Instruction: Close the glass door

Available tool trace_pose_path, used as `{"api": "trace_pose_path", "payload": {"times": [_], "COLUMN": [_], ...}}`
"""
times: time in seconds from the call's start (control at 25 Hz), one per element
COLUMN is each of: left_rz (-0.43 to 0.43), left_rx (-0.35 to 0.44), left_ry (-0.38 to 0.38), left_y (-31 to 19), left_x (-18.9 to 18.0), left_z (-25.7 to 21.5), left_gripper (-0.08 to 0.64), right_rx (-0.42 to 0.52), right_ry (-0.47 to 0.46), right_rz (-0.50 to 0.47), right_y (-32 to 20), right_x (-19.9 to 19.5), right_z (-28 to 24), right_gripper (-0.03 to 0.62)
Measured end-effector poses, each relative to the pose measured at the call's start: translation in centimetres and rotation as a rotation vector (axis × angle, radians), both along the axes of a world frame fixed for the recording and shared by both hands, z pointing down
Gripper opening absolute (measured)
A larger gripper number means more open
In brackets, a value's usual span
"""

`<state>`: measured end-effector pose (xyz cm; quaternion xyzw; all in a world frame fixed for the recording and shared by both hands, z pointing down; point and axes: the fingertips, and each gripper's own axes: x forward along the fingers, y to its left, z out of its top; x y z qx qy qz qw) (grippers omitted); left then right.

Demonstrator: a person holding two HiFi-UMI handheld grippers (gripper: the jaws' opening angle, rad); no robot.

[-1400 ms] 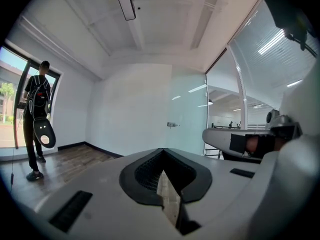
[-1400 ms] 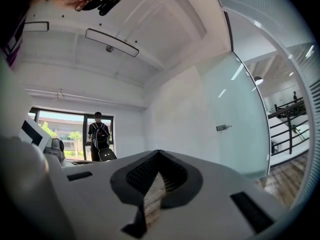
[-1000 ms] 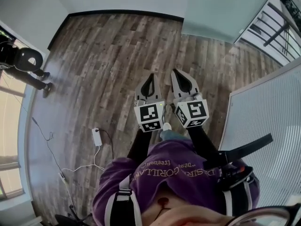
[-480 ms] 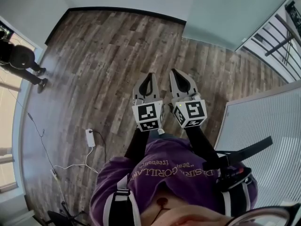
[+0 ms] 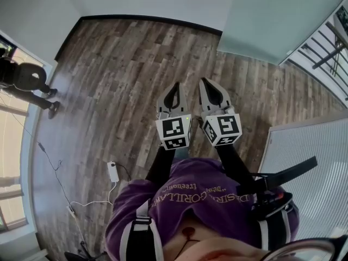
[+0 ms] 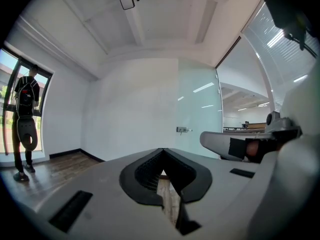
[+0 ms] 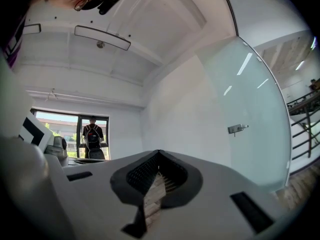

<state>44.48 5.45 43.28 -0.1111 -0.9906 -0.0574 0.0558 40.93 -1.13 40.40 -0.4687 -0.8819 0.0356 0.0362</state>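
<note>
- Head view: the left tongs (image 5: pixel 175 85) and right tongs (image 5: pixel 203 81) are held side by side, close but apart, over the wood-plank floor (image 5: pixel 119 75). Both point away from the wearer's purple top (image 5: pixel 190 192).
- Head view: the glass door (image 5: pixel 261 20) stands ahead and to the right of both tongs, well apart from them. Its bottom edge runs on a slant across the floor, out of line with the dark skirting of the back wall. Only this view shows that floor line, the white power brick (image 5: pixel 113 172) with its cable at lower left, and the ribbed white panel (image 5: pixel 310 162) at right.
- Head view: a person (image 5: pixel 24 78) stands at the window on the far left. A railing (image 5: pixel 326 53) lies beyond the door at upper right.
- Left gripper view: the left tongs are pressed together at the tips with nothing between them. The frosted door is upright with its long axis vertical, right of a plain white wall (image 6: pixel 130 109). Its handle (image 6: pixel 183 129) sits at mid-height near the edge next to that wall. Past the door's right edge is an open, lit room, which the head view does not show.
- Right gripper view: the right tongs are likewise pressed together and empty. The door fills the right half, handle facing the room, with the railing past its right edge. The person at the window is seen from behind.
</note>
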Motion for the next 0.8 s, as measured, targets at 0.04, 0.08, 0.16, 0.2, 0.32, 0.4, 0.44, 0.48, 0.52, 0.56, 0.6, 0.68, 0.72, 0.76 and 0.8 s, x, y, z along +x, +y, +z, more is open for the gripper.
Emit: {"api": "trace_pose_path", "payload": {"times": [0.04,0.08,0.16,0.2,0.32,0.4,0.44,0.48,0.52,0.56,0.6,0.68,0.72,0.76,0.8], "left_rz": [0.006,0.013,0.02,0.022,0.026,0.035,0.04,0.044,0.047,0.05,0.054,0.064,0.069,0.074,0.077], "left_rx": [-0.002,-0.005,-0.012,-0.015,-0.018,-0.016,-0.015,-0.014,-0.012,-0.008,-0.004,0.004,0.009,0.014,0.019], "left_ry": [0.001,0.003,0.007,0.007,0.001,0.007,0.009,0.011,0.013,0.015,0.018,0.026,0.03,0.033,0.034], "left_y": [0.9,1.9,3.8,4.8,7.6,9.1,9.7,10.2,10.8,11.4,11.9,12.7,13.0,13.2,13.4], "left_x": [-1.0,-2.0,-3.8,-4.6,-6.8,-7.9,-8.4,-9.0,-9.5,-10.0,-10.5,-11.4,-12.0,-12.6,-13.2], "left_z": [-0.2,-0.3,-0.4,-0.5,-0.4,-0.2,0.0,0.1,0.3,0.5,0.7,1.2,1.5,1.8,2.0], "left_gripper": [0.002,0.002,0.002,0.002,0.002,0.002,0.002,0.002,0.002,0.002,0.002,0.002,0.002,0.002,0.002], "right_rx": [-0.003,-0.005,-0.008,-0.007,-0.001,0.001,0.001,0.0,0.0,0.001,0.003,0.01,0.014,0.018,0.022], "right_ry": [-0.001,0.0,0.002,0.003,0.001,0.0,0.0,0.001,0.002,0.004,0.007,0.014,0.018,0.021,0.024], "right_rz": [0.005,0.01,0.016,0.016,0.019,0.024,0.027,0.031,0.035,0.039,0.044,0.056,0.061,0.066,0.071], "right_y": [1.0,1.9,3.9,5.0,7.9,9.5,10.1,10.7,11.3,11.9,12.3,13.0,13.3,13.5,13.6], "right_x": [-1.0,-1.9,-3.7,-4.5,-6.6,-7.6,-8.2,-8.7,-9.2,-9.7,-10.1,-11.0,-11.5,-12.1,-12.8], "right_z": [-0.1,-0.1,-0.1,-0.1,0.0,0.2,0.3,0.4,0.5,0.7,0.8,1.3,1.5,1.7,1.8], "right_gripper": [-0.003,-0.003,-0.003,-0.003,-0.003,-0.003,-0.003,-0.003,-0.003,-0.003,-0.003,-0.003,-0.003,-0.003,-0.003]}}
